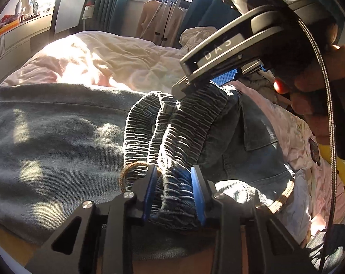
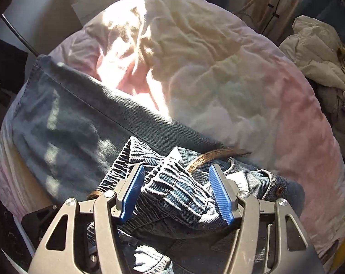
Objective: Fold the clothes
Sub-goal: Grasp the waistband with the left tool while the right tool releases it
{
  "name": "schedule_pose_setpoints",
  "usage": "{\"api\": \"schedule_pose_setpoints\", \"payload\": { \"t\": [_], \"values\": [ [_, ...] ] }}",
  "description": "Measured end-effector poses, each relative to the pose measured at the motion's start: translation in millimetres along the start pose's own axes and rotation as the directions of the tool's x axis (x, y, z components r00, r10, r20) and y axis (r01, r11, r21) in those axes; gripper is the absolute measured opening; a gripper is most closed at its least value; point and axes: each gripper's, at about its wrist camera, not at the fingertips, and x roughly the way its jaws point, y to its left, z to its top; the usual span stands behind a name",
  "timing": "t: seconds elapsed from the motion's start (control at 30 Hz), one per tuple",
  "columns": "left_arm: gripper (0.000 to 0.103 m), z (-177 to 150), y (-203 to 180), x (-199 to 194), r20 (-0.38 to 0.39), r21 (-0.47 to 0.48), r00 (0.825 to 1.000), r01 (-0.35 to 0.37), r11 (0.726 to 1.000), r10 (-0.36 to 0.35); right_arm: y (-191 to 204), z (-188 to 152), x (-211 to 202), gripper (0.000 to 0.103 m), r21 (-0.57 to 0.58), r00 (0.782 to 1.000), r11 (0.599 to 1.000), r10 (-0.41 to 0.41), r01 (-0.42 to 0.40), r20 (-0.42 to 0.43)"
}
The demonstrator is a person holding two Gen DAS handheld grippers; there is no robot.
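A pair of blue jeans [image 1: 47,141] lies across the bed, legs stretched to the left. Its gathered elastic waistband [image 1: 172,132] is bunched up with a brown drawstring [image 1: 284,196]. My left gripper [image 1: 173,182] is shut on the waistband, the blue pads pressing the fabric. My right gripper [image 1: 184,86] shows in the left wrist view at the far end of the waistband. In the right wrist view the right gripper [image 2: 176,182] has its blue fingers [image 2: 220,194] spread wide, with the bunched waistband [image 2: 172,187] lying between them. The jeans leg [image 2: 65,118] runs off to the left.
A rumpled pink and white duvet [image 2: 218,68] covers the bed behind the jeans. A heap of other clothes [image 2: 320,57] lies at the right. A white chair [image 1: 69,11], a desk and a garment stand [image 1: 170,11] are at the back by the window.
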Motion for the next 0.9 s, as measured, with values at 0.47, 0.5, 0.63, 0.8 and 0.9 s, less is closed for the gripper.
{"api": "schedule_pose_setpoints", "payload": {
  "t": [0.47,0.5,0.63,0.8,0.9],
  "values": [
    [0.010,-5.7,21.1,-44.8,0.102,-0.149,0.994,0.049,0.988,-0.034,52.6,22.0,-11.9,0.009,-0.184,0.984,0.976,-0.089,0.117,0.157],
    [0.011,-6.8,23.0,-40.5,0.085,-0.154,0.996,0.038,0.987,-0.025,54.9,24.1,-0.9,0.009,-0.191,0.984,0.975,-0.086,0.116,0.158],
    [0.011,-8.9,27.3,-29.6,0.046,-0.171,0.999,0.018,0.985,-0.010,57.8,29.8,38.0,0.009,-0.186,0.984,0.979,-0.055,0.087,0.171],
    [0.012,-9.0,36.7,-22.5,0.032,-0.195,0.999,0.043,0.980,-0.038,46.2,25.4,57.2,0.010,-0.131,0.975,0.991,0.023,0.007,0.221],
    [0.013,-5.9,40.2,-26.2,0.040,-0.213,0.997,0.078,0.974,-0.071,38.7,18.4,42.6,0.012,-0.108,0.954,0.992,0.088,-0.059,0.287]
  ]
}}
